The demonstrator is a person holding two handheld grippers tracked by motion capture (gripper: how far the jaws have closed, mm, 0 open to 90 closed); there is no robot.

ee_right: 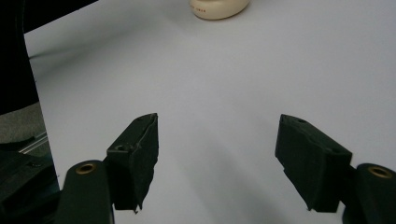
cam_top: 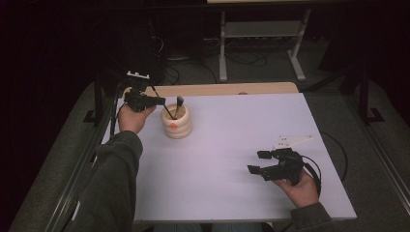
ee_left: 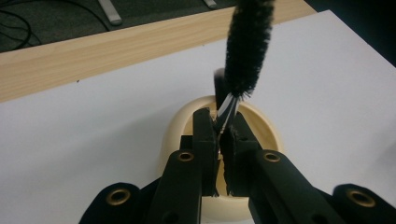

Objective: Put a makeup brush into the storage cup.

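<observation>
A: Nearest to us, what do we have on the right?

B: Our right hand-held gripper (cam_top: 258,162) rests low over the white worktop (cam_top: 232,145), close to its near right edge. Its jaws stand wide apart with nothing between them; in the right gripper view we look through the gap (ee_right: 217,158) at bare white surface, and the cream holder (ee_right: 218,8) sits well beyond it at the top of that view.

A: And further out, on the left?

B: There we have the left hand-held gripper (cam_top: 162,101) at the far left of the worktop, just beside the cream ribbed holder (cam_top: 176,123). In the left gripper view its jaws are closed tight (ee_left: 219,135) on the thin wire stem of a black bottle brush (ee_left: 247,46), right above the mouth of the holder (ee_left: 177,121). The bristle end points up and away from us, and the stem runs down between the pads.

A: Is anything else in the holder?

B: From the high view we see a second dark tool (cam_top: 179,102) standing in it, tilted a little. What it is we cannot tell.

A: And past that?

B: A strip of pale wood (cam_top: 217,89) runs along the worktop's far edge, then a dark floor with a grey metal frame (cam_top: 261,34) on it.
</observation>
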